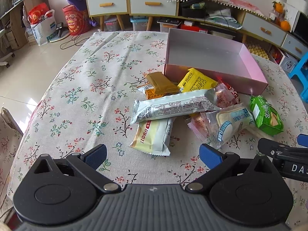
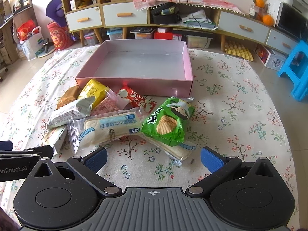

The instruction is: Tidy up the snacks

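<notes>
In the left wrist view, the left gripper (image 1: 153, 155) hovers over the flowered tablecloth (image 1: 77, 88) with its jaws spread wide and nothing between them. The snack pile lies ahead and slightly to the right. Nearest is a cream and white packet (image 1: 153, 137), just in front of the fingertips, its long axis running roughly away from the gripper. Behind it a long silver wrapper (image 1: 173, 105) lies crosswise. The pink box (image 1: 211, 71) sits beyond the pile, and the part of its floor that shows is empty. The right gripper's tip shows at the right edge.

In the right wrist view, the right gripper (image 2: 154, 157) is also wide open and holds nothing. The green chip bag (image 2: 167, 123) lies straight ahead, its long axis angled away toward the right, and rests on a clear-wrapped bread pack (image 2: 107, 128) that lies crosswise to the left. The pink box (image 2: 134, 83) stands behind the pile, touching the yellow packet (image 2: 92, 91), and holds no snacks. Judging by position, the right gripper is nearer the green bag and the left is nearer the cream packet.
</notes>
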Demonstrator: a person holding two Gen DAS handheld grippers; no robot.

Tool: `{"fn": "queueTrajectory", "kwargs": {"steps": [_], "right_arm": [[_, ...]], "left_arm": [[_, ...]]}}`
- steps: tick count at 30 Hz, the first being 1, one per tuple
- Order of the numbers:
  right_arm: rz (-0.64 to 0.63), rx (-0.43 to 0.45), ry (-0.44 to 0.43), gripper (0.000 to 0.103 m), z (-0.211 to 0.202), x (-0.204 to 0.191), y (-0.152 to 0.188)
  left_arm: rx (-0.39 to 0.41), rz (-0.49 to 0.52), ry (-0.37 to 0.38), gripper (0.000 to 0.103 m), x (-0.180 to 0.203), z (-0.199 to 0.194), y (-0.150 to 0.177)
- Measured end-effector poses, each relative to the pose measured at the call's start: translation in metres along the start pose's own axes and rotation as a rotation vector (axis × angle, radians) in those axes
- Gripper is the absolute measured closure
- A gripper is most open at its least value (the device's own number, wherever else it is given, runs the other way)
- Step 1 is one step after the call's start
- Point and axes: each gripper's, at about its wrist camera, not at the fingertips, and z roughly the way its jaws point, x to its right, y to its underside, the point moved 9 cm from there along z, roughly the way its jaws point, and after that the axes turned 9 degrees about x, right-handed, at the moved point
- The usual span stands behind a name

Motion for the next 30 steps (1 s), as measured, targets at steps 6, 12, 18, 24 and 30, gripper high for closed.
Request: {"fn": "queueTrajectory", "kwargs": {"steps": [6, 12, 18, 24, 30], "right_arm": [[0.003, 0.000, 0.002, 0.000, 0.0002, 0.0015, -0.0004], [-0.003, 0.002, 0.002, 0.000, -0.0003, 0.0004, -0.0001], [-0.005, 0.002, 0.003, 0.000, -0.0005, 0.0002, 0.0000], [-0.009, -0.003, 0.001, 0.000, -0.0005, -0.0003, 0.0007], [-0.008, -0.005, 0.002, 0.000, 0.0008, -0.0007, 0.0013]], "left_arm": [[0.000, -0.002, -0.002, 0.000, -0.0003, 0.0007, -0.0004], [0.003, -0.004, -0.004, 0.000, -0.0010, 0.0013, -0.0009], [0.004, -0.008, -0.001, 0.000, -0.0014, 0.0023, -0.0015], [0.005, -0.006, -0.001, 0.000, -0.0013, 0.0030, -0.0007], [0.011, -0.007, 0.011, 0.000, 0.0005, 0.0012, -0.0006]]}}
